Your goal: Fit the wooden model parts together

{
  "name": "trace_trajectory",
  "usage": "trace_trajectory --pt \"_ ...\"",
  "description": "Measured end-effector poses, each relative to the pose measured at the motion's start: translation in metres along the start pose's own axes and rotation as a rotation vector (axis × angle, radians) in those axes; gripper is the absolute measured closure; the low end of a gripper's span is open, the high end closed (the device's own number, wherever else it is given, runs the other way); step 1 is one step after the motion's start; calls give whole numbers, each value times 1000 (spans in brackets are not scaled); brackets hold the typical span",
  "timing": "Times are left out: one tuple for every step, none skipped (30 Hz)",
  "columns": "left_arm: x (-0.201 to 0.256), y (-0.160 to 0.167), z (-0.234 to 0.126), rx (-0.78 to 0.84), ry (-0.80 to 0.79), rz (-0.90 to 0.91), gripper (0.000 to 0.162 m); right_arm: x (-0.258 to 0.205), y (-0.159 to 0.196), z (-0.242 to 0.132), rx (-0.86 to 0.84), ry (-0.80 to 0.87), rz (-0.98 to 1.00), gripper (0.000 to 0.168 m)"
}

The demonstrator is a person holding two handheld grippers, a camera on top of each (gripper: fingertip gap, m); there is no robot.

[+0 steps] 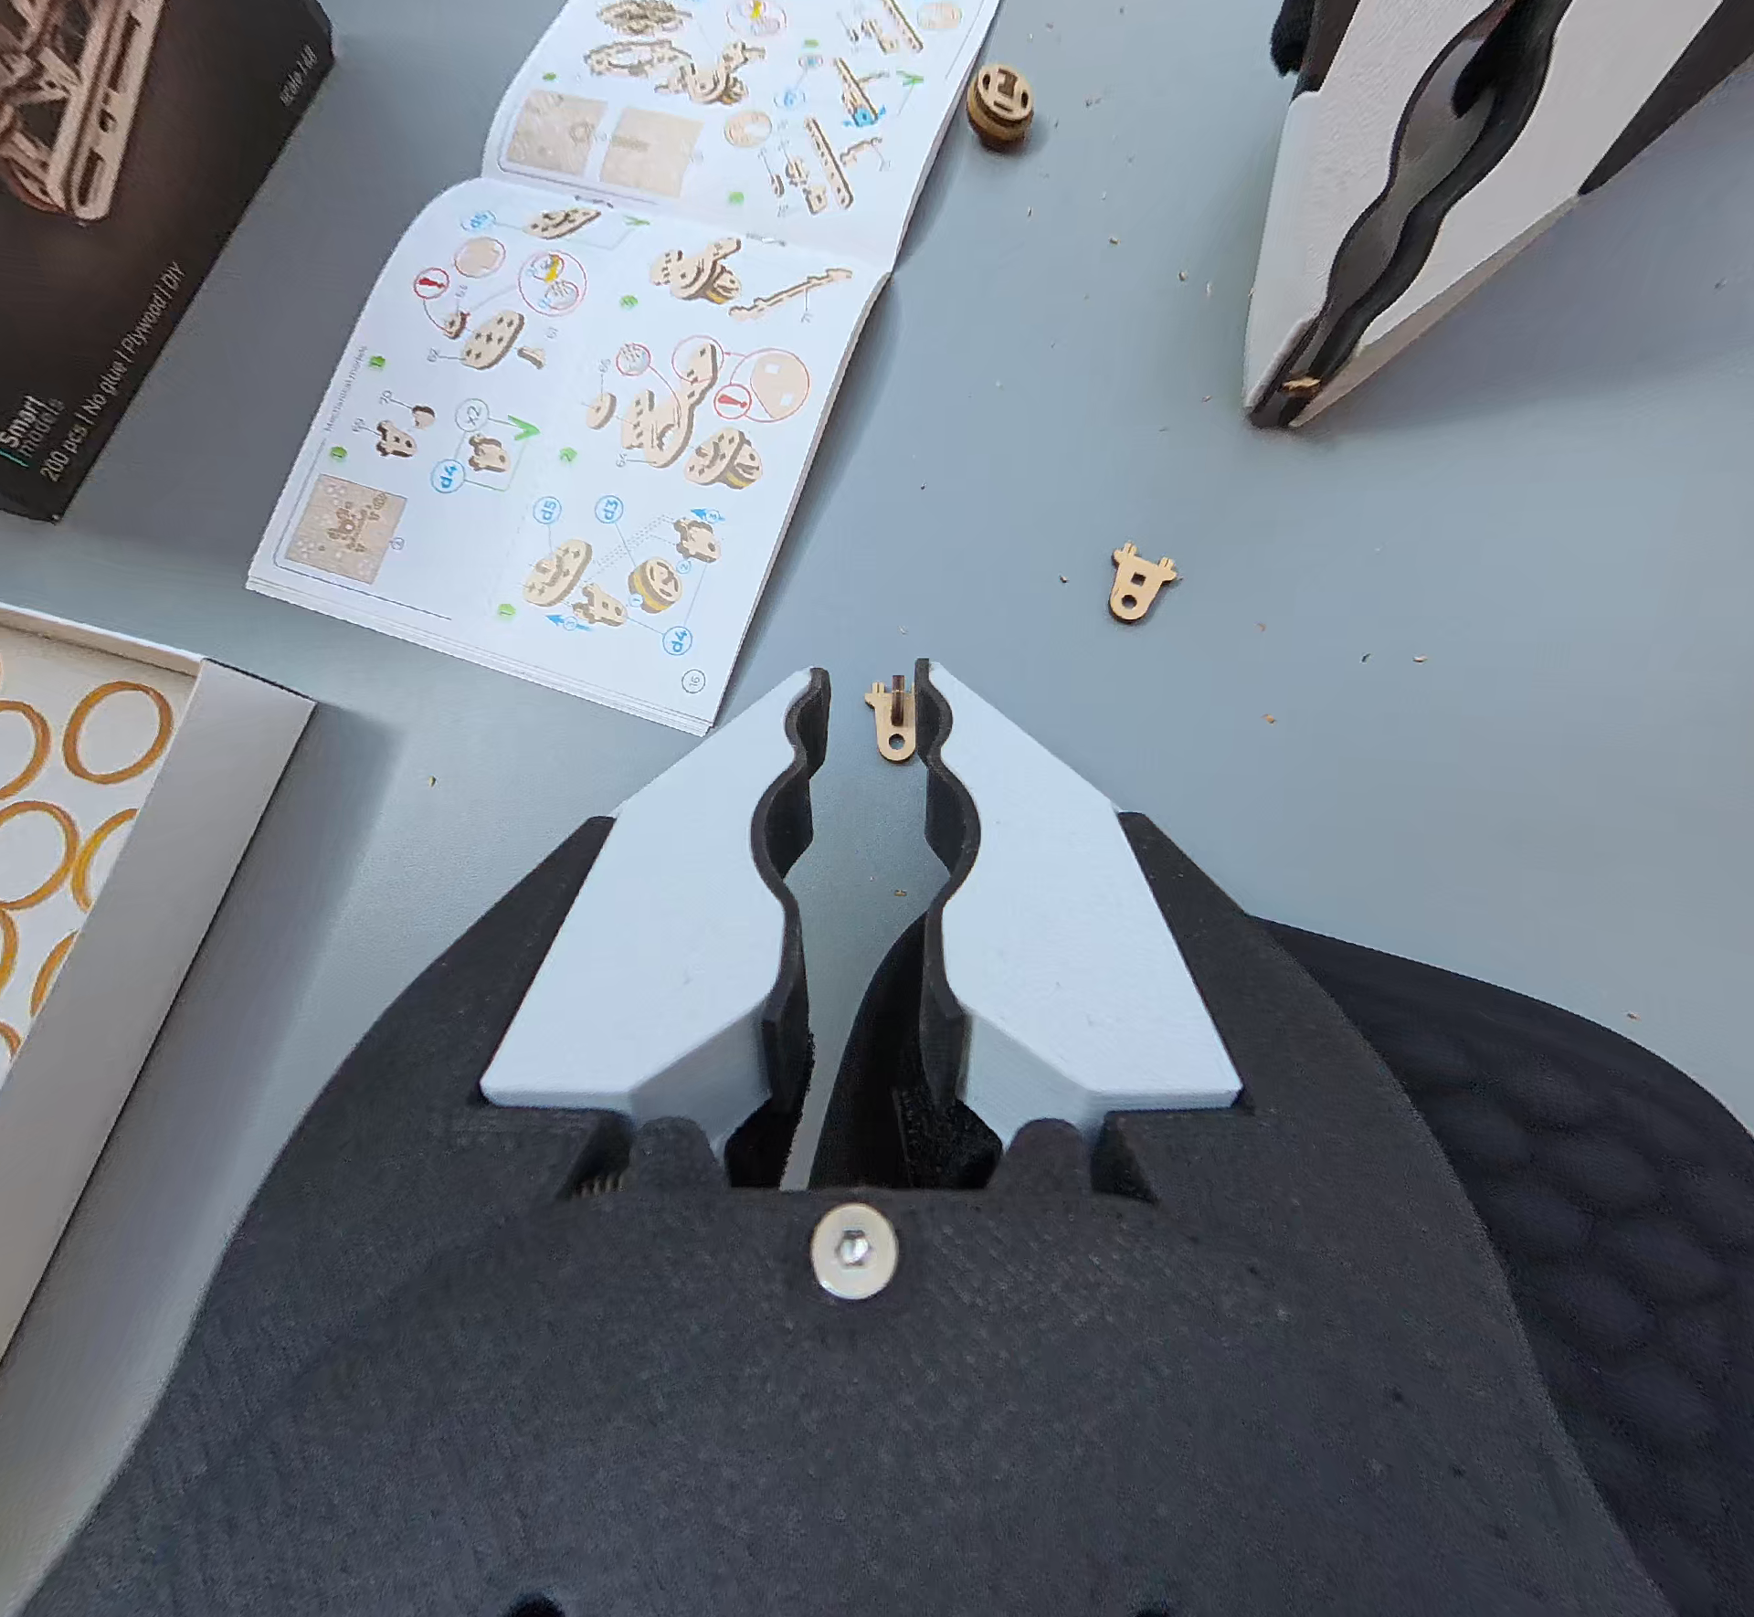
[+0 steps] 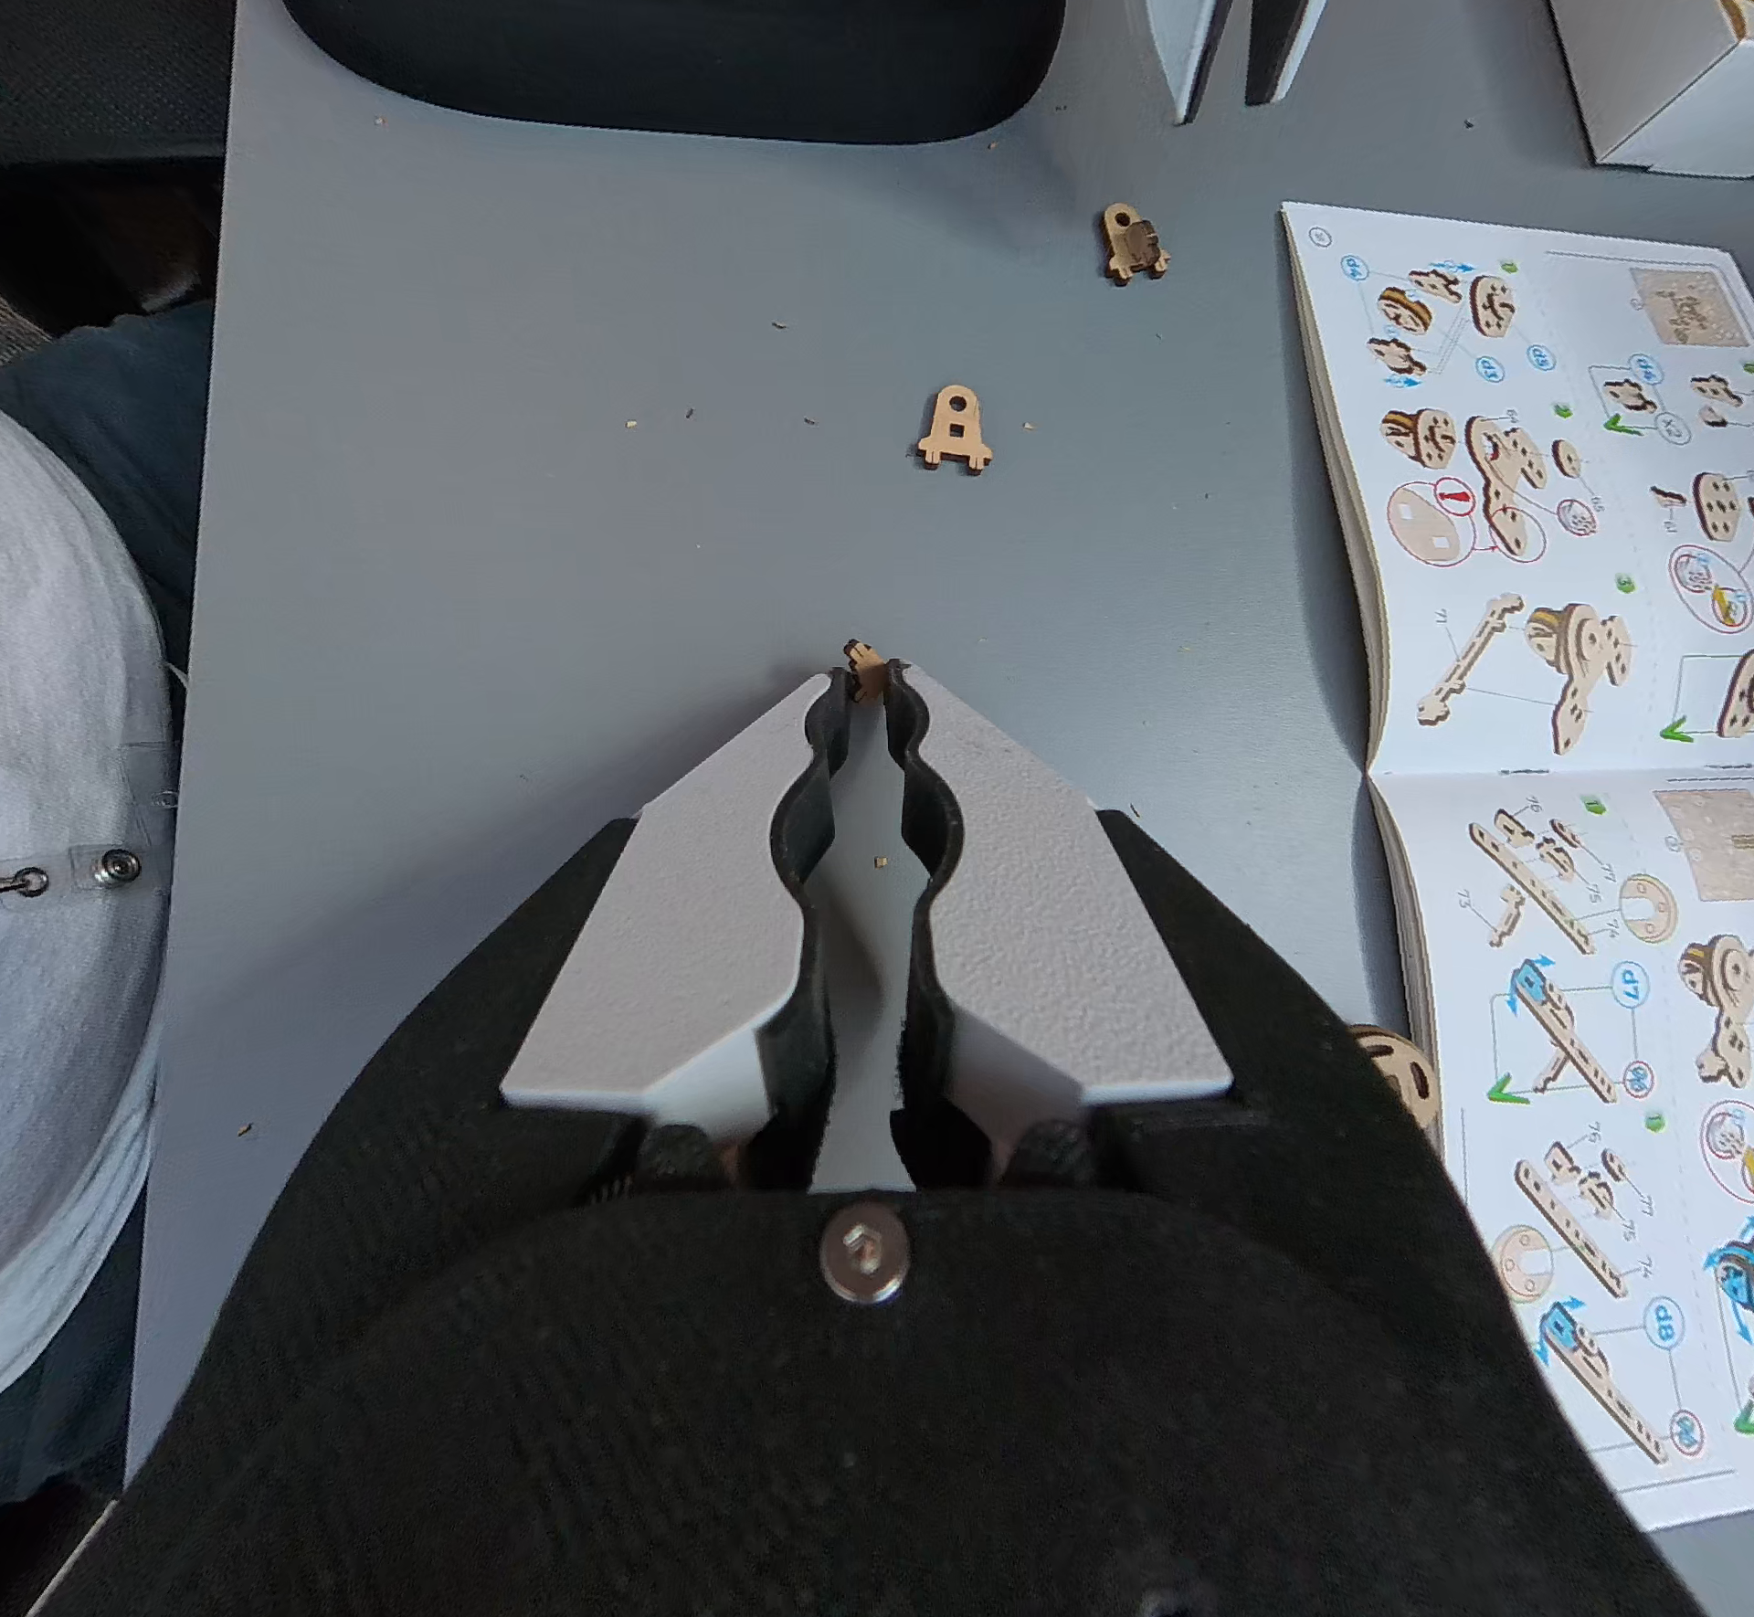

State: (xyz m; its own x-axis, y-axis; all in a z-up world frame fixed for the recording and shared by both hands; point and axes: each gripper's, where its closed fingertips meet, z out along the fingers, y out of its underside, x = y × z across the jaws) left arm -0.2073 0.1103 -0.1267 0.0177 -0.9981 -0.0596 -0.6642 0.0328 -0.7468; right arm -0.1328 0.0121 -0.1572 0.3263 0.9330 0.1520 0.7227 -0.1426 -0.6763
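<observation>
wooden part (image 1: 892,720) between left gripper (image 1: 873,681) fingertips

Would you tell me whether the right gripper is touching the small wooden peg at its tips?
Touching: the right wrist view shows the right gripper pinching the small wooden peg between both fingertips.

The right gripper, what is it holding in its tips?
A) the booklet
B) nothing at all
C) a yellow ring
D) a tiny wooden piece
D: in the right wrist view the right gripper has its tips pinched on a tiny wooden piece, while the booklet lies flat on the table off to the side, untouched.
</observation>
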Motion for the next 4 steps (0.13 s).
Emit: trace_trajectory --pt "1 -3 -5 24 -6 -8 147 0 0 0 3 -3 1 160" --pt "4 -4 -9 36 -11 -10 148 1 1 -1 5 -6 0 161" --pt "9 -4 -10 34 -15 -8 149 1 1 -1 7 -11 -3 161" --pt "14 -3 -10 21 -18 -7 151 2 1 -2 9 -18 -7 161"
